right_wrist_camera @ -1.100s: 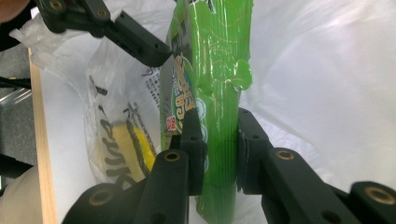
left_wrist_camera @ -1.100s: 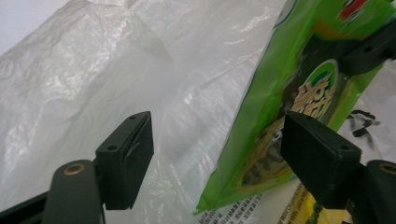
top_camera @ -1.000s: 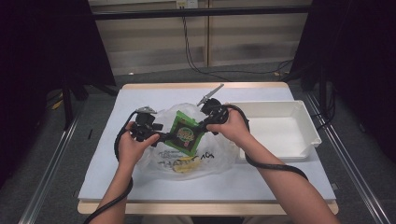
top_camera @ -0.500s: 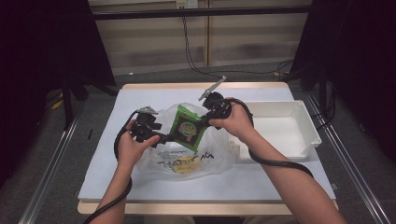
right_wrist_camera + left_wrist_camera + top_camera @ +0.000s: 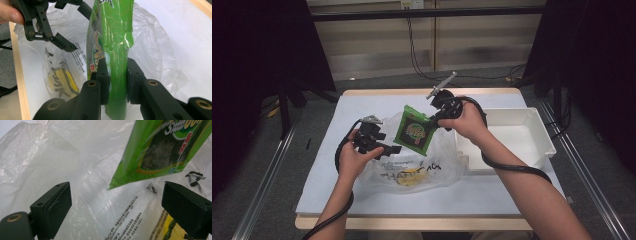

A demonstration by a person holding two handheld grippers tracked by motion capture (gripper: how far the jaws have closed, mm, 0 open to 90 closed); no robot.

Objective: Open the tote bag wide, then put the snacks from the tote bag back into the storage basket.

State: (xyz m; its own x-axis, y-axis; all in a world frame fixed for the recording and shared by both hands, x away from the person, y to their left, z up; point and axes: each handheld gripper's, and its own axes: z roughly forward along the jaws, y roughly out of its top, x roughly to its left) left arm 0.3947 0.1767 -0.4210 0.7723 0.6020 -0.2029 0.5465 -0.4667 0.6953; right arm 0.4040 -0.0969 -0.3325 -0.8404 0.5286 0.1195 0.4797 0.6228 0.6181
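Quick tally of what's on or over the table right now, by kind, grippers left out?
Green snack packet: 1, held above the bag
Clear plastic bag: 1
White tray: 1
Total: 3

Green snack packet (image 5: 414, 131) — glossy, tilted, raised above the clear plastic bag (image 5: 422, 167); bag crumpled on the table

One green snack packet (image 5: 414, 131), one clear plastic bag (image 5: 412, 165), one white tray (image 5: 512, 137) on the right, one table (image 5: 327, 195), two grippers: left (image 5: 382, 145), right (image 5: 439, 117)
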